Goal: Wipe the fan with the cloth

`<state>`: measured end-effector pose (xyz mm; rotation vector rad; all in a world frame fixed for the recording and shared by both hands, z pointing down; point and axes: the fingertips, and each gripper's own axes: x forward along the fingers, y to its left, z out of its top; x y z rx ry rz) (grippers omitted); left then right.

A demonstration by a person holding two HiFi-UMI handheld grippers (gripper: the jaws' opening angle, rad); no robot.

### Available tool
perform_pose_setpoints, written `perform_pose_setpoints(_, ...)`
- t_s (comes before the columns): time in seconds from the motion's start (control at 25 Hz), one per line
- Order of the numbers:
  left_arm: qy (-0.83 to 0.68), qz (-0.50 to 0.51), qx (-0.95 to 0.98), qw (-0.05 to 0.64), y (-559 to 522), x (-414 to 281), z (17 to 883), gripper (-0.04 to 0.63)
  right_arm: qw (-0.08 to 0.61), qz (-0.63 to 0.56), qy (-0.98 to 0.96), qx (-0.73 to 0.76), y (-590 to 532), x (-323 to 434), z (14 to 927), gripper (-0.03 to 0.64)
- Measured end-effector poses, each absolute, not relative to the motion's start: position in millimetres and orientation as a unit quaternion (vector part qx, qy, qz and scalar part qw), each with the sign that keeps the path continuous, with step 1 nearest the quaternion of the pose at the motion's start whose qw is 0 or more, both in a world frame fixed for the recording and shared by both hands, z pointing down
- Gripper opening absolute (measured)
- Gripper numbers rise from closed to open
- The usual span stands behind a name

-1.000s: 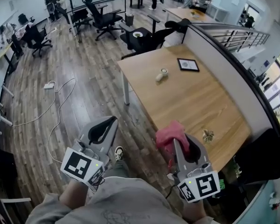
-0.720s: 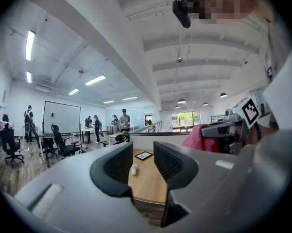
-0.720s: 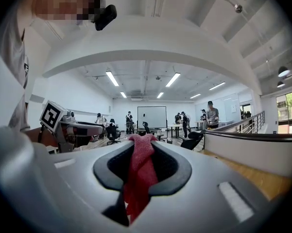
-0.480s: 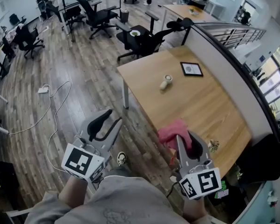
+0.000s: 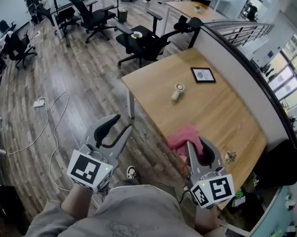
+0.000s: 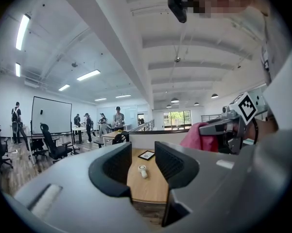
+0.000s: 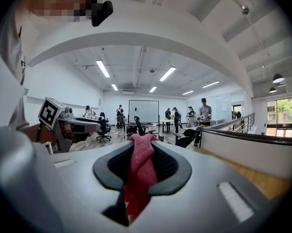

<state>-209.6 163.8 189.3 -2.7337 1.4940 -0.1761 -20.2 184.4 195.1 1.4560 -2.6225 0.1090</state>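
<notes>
The pink cloth is pinched in the right gripper, bunched up past the jaw tips above the near edge of the wooden table. The small white fan lies farther out on that table, well apart from both grippers, with a dark-framed tablet beyond it. From the head view both grippers are held out roughly level in front of the person's body, side by side, the right one over the table's edge and the left gripper over the wood floor beside the table. The left gripper's jaws stand apart and have just been opening; nothing is between them. The left gripper view shows this plainly: the fan and tablet show far off through the gap, and the cloth-carrying right gripper appears at its right side. The right gripper view shows what the head view cannot: the cloth runs as a folded strip down between the two dark pads, which press in on it from both sides. That view also takes in a whiteboard and several people standing at the far end of the room. Only the head view shows the black office chairs past the table and a white cable on the floor.
</notes>
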Motion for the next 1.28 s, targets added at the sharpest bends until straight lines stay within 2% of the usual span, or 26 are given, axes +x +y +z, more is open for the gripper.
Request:
perform_pose_setpoints(0.36,0.447,-0.072,-0.891,-0.009,114.4,-202.8,212.5,0.152,0.085,0.063,-0.851,0.515,144.2,-11.9,219.5,0.075)
perform_pose_setpoints(0.76,0.426,-0.103,-0.899,-0.016,29.6,-153.9,222.3,0.164,0.082,0.095,-0.829,0.545,72.9,37.6,242.5,0.075)
perform_pose_setpoints(1.28,0.391,-0.168,-0.904,-0.042,-94.1,-76.6,283.8,0.169,0.093,0.128,-0.823,0.546,-57.5,95.5,281.8,0.075)
